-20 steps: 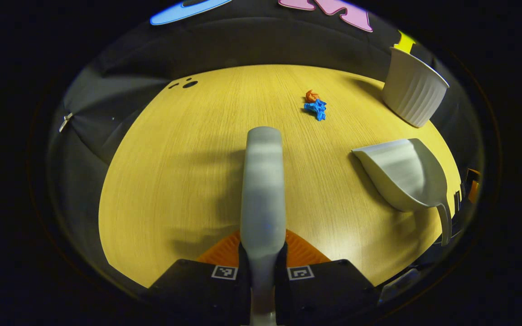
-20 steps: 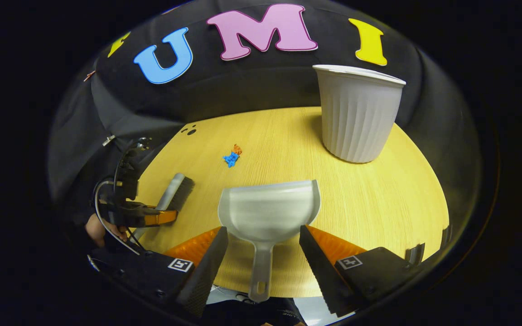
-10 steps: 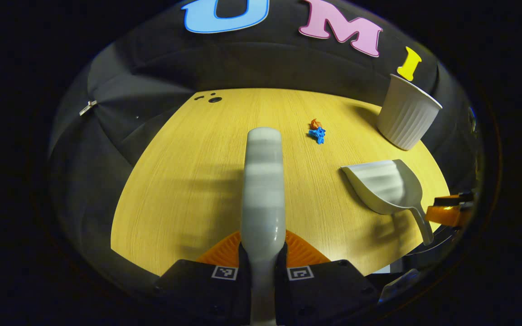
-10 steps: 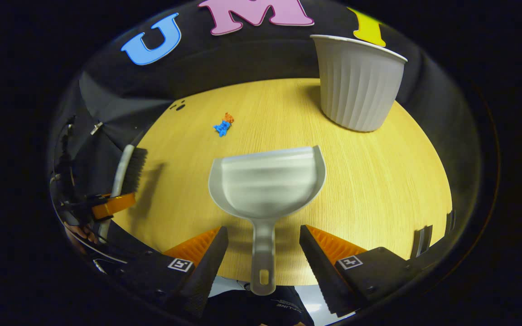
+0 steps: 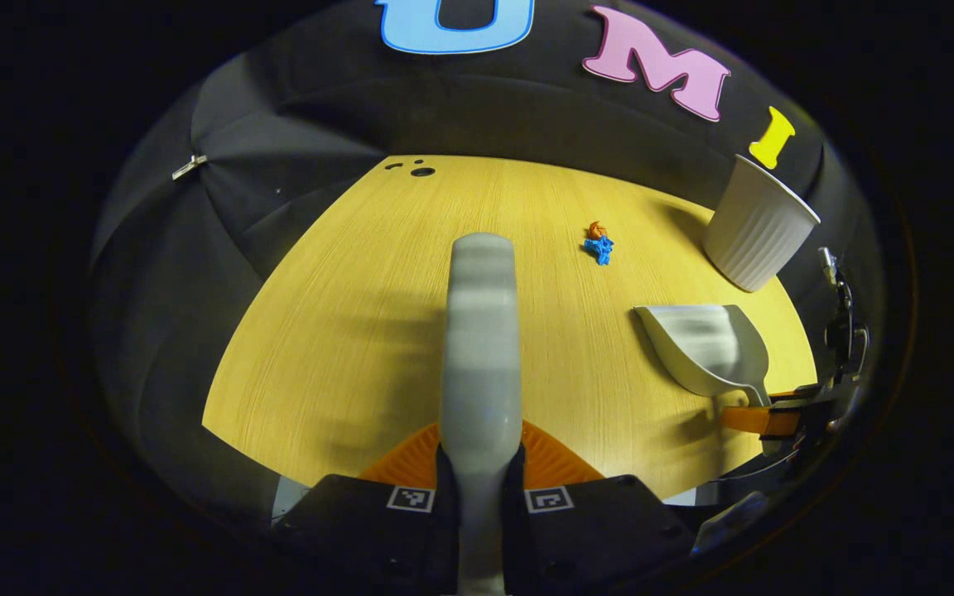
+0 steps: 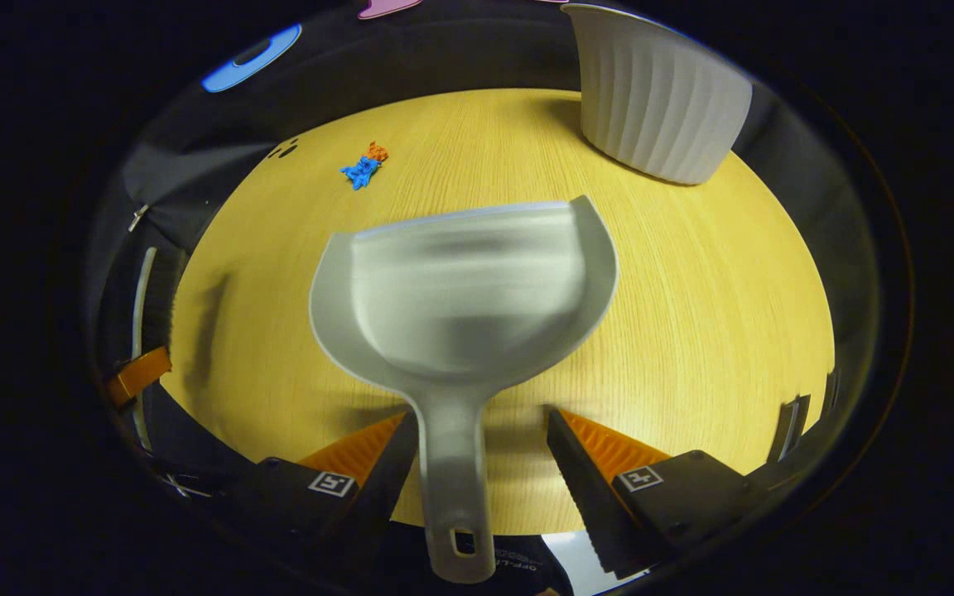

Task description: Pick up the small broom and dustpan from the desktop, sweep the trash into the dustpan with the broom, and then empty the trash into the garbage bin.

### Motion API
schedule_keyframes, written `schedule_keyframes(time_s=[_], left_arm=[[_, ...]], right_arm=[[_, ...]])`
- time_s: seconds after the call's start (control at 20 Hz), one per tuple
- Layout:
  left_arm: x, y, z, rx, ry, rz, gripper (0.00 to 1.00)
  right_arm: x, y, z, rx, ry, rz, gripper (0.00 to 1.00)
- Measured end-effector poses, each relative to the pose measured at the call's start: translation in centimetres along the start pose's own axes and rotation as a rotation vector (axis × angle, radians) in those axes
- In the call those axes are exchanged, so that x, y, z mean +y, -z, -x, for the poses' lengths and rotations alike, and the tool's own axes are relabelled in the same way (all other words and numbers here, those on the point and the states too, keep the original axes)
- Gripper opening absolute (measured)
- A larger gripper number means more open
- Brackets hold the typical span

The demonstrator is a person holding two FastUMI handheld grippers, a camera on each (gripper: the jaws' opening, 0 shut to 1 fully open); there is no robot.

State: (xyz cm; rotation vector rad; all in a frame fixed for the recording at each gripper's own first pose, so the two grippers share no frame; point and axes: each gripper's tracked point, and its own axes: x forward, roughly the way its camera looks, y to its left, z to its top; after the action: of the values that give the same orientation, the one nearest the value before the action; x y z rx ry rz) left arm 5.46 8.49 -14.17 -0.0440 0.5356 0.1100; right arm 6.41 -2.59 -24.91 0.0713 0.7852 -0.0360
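The tabletop [image 5: 344, 331], pale wood with a fine grain, reaches ahead of both claws up to the black cloth wall.

The garbage bin [image 6: 659, 99], white and ribbed, stands upright on the tabletop far ahead of the right claw [image 6: 477, 463] and a little to its right. From the left gripper view the same bin [image 5: 758, 225] is ahead and far to the right, near the table edge.

The dustpan [image 6: 464, 302] lies just ahead of the right claw, its open mouth pointing away. Its handle [image 6: 452, 497] runs back between the two fingers. The fingers stand wide apart; the handle is close against one of them, while a clear gap stays on the other side, so the right claw does not clamp it. The left gripper view gives the dustpan [image 5: 705, 348] from the side, and there the right claw [image 5: 763, 418] is around the handle end.

The broom [image 5: 481, 348] goes straight forward from the left claw [image 5: 481, 488], and its fingers are closed tightly on the grey handle from both sides. Here I see the back of the broom. The right gripper view gives the side of the broom [image 6: 154, 298], with dark bristles, far to the left at the table edge, together with the left claw [image 6: 137, 374].

The trash [image 5: 599, 242], one blue and one orange crumpled scrap touching each other, lies ahead of the left claw, somewhat right, between broom and bin. For the right claw the trash [image 6: 363, 165] is ahead and to the left, beyond the dustpan.
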Motion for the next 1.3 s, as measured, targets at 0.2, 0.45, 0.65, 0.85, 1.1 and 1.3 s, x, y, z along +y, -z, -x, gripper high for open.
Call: schedule_keyframes(time_s=[0.2, 0.45, 0.65, 0.85, 1.1, 1.3], left_arm=[[0.0, -0.4, -0.8, 0.024, -0.027, 0.033, 0.25], [-1.4, -1.0, -2.4, 0.050, -0.030, 0.026, 0.25], [-2.5, -2.5, -4.2, 0.063, -0.027, -0.031, 0.25], [-3.9, -5.6, -6.7, 0.073, -0.013, -0.133, 0.25], [-5.9, -9.6, -10.6, 0.085, 0.007, -0.251, 0.25], [-7.6, -12.1, -14.2, 0.089, 0.025, -0.293, 0.25]], right_arm=[[0.0, -1.0, -0.9, -0.010, 0.043, 0.088, 0.73], [0.1, -1.3, -1.0, 0.039, -0.028, 0.102, 0.38], [-0.4, -0.8, -0.6, 0.087, -0.112, 0.119, 0.34], [-1.6, -1.3, -0.5, 0.086, -0.107, 0.205, 0.34], [-2.5, -2.8, -0.3, 0.076, -0.134, 0.224, 0.34], [-3.2, -4.1, 0.5, 0.073, -0.155, 0.249, 0.34]])
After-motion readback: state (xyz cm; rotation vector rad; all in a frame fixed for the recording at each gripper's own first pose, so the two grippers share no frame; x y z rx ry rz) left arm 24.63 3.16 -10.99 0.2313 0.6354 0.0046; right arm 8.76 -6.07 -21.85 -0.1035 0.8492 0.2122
